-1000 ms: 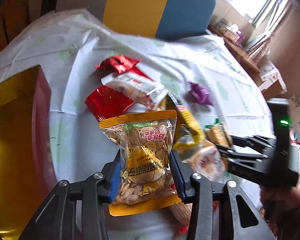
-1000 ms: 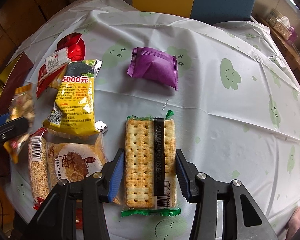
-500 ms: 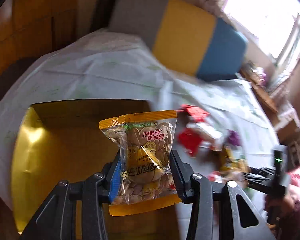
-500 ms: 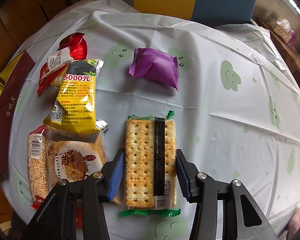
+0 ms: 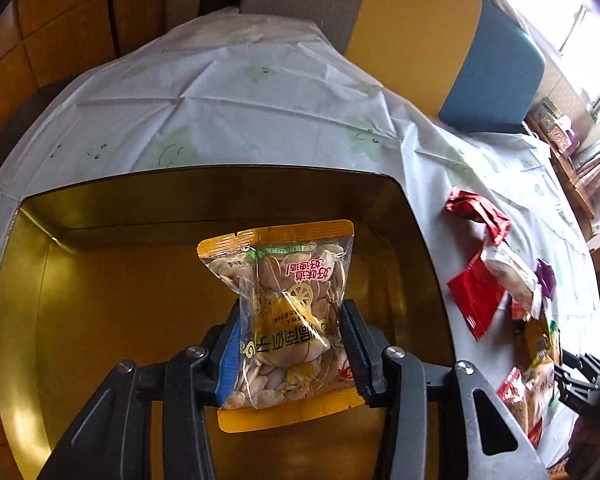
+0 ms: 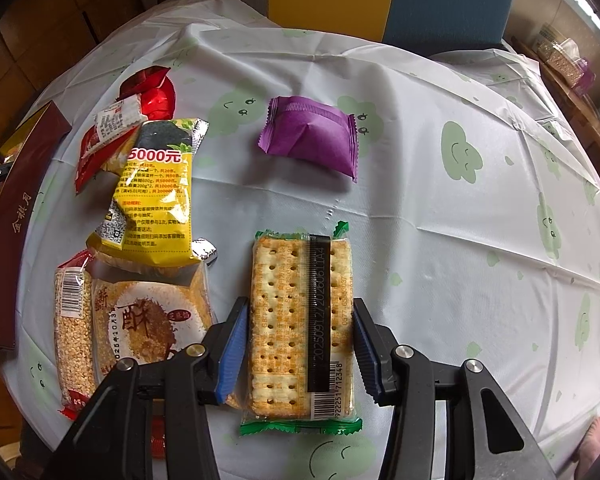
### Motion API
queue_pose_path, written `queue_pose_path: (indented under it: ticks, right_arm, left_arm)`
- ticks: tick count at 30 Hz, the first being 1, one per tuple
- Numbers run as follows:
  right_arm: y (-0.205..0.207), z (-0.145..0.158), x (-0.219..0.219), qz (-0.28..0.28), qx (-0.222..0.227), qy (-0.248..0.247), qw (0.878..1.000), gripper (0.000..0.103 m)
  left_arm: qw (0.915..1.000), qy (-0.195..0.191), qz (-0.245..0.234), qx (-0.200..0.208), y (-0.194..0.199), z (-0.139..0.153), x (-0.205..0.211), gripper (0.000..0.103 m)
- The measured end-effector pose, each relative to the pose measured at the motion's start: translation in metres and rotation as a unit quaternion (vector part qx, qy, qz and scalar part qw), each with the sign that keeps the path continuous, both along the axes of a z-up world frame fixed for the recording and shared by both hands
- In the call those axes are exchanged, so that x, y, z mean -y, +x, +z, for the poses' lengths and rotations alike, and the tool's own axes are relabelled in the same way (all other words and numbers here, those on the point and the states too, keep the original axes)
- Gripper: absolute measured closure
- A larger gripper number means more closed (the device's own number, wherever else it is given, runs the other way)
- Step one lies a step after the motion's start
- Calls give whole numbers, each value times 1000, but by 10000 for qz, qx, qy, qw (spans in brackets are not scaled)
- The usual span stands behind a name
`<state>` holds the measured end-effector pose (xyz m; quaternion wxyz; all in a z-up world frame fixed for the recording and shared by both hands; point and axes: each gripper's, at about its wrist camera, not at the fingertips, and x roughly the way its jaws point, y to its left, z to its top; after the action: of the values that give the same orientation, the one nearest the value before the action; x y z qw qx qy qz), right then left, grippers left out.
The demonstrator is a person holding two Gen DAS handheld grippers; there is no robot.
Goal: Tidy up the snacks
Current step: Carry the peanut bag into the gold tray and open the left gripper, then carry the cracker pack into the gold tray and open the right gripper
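Where the white cloth with green smiley clouds covers the table [image 6: 440, 208], a grey-yellow-blue chair back [image 5: 432, 36] stands behind it, with wooden panelling on the left and a bright window on the right. One gold-lined box [image 5: 100, 300] with a dark red wall sits at the table's left edge. The left tool [image 5: 290, 356] is clamped on one clear seed packet [image 5: 284, 304] with orange ends and red Chinese script, held over the box interior. Right of the box: two red packets [image 6: 156, 96], one yellow packet [image 6: 156, 192] reading "5000元", one sesame bar [image 6: 74, 324], one round pastry pack [image 6: 148, 316]. One purple packet [image 6: 310, 136] lies further right. The right tool [image 6: 298, 352] straddles one cracker pack [image 6: 300, 320] printed "20250912"; cannot tell whether the pads press it.
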<state>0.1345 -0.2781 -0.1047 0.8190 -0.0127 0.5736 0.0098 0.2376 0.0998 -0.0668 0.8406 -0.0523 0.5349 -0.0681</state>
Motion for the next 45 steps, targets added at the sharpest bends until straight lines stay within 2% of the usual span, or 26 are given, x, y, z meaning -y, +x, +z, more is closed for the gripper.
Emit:
queue_pose_path:
  ticks: [4, 7, 9, 15, 21, 36, 45]
  right_arm:
    - [0, 0, 0, -1, 0, -1, 10000, 52]
    - [1, 0, 0, 4, 8, -16, 10000, 52]
    - [1, -1, 0, 6, 16, -19, 10000, 52]
    - [0, 0, -1, 20, 47, -39, 10000, 52]
    - [-2, 0, -2, 32, 105, -67, 9999, 53]
    - [-10, 3, -2, -4, 300, -90, 9995, 55]
    - [-19, 18, -6, -26, 328, -97, 9994, 55]
  left_arm:
    - [9998, -93, 147, 22, 4, -1, 1, 50]
    - [9996, -30, 244, 146, -2, 5, -2, 41]
    - [9991, -12, 308, 283, -12, 14, -4, 41]
    - [9922, 441, 402, 1097, -70, 55, 1, 41]
    - [9812, 823, 489, 1675, -120, 77, 8, 41]
    - [9667, 1138, 1124, 1998, -187, 83, -10, 41]
    - [9614, 1166, 1284, 2136, -200, 89, -20, 41]
